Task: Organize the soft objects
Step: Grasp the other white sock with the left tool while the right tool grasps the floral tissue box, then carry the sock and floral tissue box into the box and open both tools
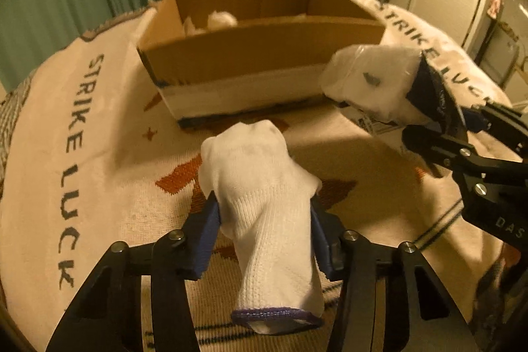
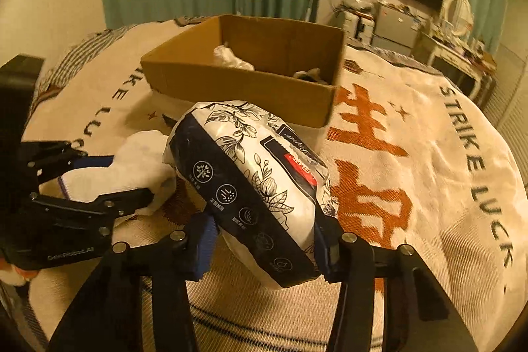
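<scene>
Left gripper [image 1: 264, 230] pinches a ribbed knit glove [image 1: 264, 210]; right gripper [image 2: 264, 240] squeezes a glossy tissue pack [image 2: 254, 183]

One cardboard box [image 2: 244, 88], one white sock [image 1: 264, 203], one tissue pack [image 2: 257, 187], two tools, one blanket [image 2: 429, 154]

- The left black two-finger gripper [image 1: 264, 220] has angular plastic linkage arms with round silver screws and blue pads [image 1: 206, 240] on its fingers.
- The right black two-finger gripper [image 2: 264, 240] looks the same; its body in the left view carries pale letters "DAS".
</scene>
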Demonstrator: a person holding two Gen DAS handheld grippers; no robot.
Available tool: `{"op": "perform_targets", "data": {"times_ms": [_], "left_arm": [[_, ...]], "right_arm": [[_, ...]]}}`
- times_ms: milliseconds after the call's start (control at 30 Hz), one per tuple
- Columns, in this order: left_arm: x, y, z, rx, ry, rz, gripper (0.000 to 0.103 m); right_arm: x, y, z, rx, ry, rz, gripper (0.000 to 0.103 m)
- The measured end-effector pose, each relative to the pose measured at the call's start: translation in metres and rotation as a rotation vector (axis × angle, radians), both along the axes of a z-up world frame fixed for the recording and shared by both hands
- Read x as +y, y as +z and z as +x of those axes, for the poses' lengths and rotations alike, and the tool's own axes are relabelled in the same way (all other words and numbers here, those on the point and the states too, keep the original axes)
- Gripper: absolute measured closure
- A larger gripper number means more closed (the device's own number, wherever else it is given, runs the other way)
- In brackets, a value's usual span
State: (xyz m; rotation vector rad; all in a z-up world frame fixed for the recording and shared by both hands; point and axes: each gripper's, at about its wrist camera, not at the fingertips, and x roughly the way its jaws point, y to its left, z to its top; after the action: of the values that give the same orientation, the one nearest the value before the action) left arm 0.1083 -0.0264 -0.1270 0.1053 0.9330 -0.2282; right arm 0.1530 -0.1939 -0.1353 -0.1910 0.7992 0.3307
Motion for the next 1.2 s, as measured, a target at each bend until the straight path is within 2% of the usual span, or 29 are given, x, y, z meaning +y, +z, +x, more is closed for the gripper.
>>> {"op": "perform_targets", "data": {"times_ms": [133,367,667,900,1033,1200], "left_arm": [[0.002,0.029,-0.016,-0.065,-0.002,-0.026,0.054],[0.004,0.083,-0.046,-0.193,-0.004,-0.038,0.054],[0.017,0.155,-0.056,-0.371,-0.003,-0.033,0.054],[0.026,0.190,-0.032,-0.471,0.035,-0.007,0.054],[0.028,0.194,-0.001,-0.484,0.039,0.003,0.054],[0.029,0.183,0.049,-0.482,0.039,-0.003,0.054]], "right_arm": [[-0.008,0.023,-0.015,-0.013,-0.030,0.047,0.056],[-0.010,0.081,-0.052,-0.116,-0.039,0.074,0.056],[-0.004,0.154,-0.077,-0.242,-0.008,0.125,0.056],[0.010,0.206,-0.056,-0.334,0.028,0.172,0.056],[0.016,0.221,-0.027,-0.338,0.046,0.209,0.056],[0.028,0.224,0.026,-0.326,0.045,0.215,0.056]]}}
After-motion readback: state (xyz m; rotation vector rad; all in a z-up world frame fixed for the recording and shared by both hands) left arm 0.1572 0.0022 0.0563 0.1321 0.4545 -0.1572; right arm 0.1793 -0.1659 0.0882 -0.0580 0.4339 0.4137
